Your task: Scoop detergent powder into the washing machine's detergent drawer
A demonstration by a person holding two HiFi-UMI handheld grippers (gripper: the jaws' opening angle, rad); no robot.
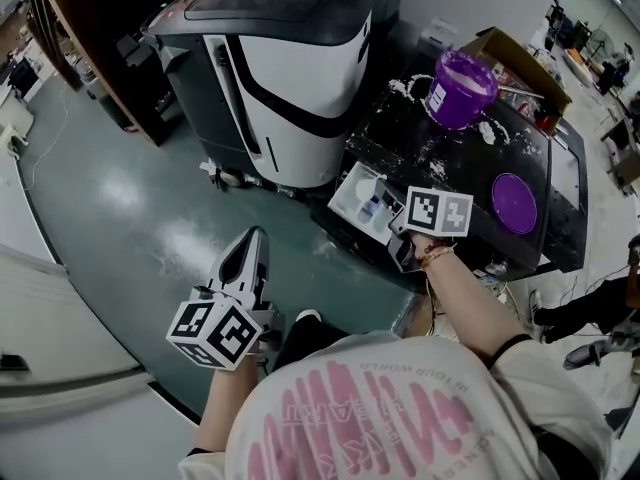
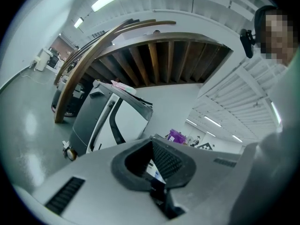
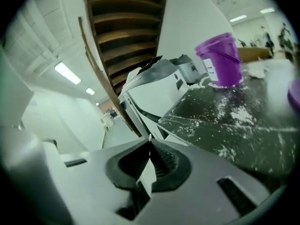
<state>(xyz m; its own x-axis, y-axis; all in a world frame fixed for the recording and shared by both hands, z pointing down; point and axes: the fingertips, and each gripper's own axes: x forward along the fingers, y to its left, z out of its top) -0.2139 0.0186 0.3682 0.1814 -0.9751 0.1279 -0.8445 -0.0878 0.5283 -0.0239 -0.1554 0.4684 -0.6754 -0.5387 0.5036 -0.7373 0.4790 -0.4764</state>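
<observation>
Pressing its two grey jaws together, the right gripper (image 3: 150, 142) hangs just beside the open white plastic detergent drawer (image 1: 365, 200). That drawer juts from the front of the black-topped washing machine (image 1: 450, 163). A thin white sliver shows between the right gripper's ribbed black pads. I cannot tell whether it is something pinched or just the drawer seen beyond them. The marker cube on this gripper sits over the machine's front edge.

The left gripper (image 1: 253, 236) is well apart from the drawer, low over the glossy green floor (image 1: 120, 198). Its jaws are also closed to a point, with nothing gripped.

Loose white detergent powder (image 1: 487, 130) lies scattered across the machine's dark top. A round purple plastic tub (image 1: 460, 88) stands open at the back of that top, white powder inside it. Its flat purple lid (image 1: 514, 203) rests nearer the front right. Beside the washing machine stands a tall white and dark grey appliance (image 1: 290, 78). An open brown cardboard box (image 1: 510, 53) sits behind the tub.
</observation>
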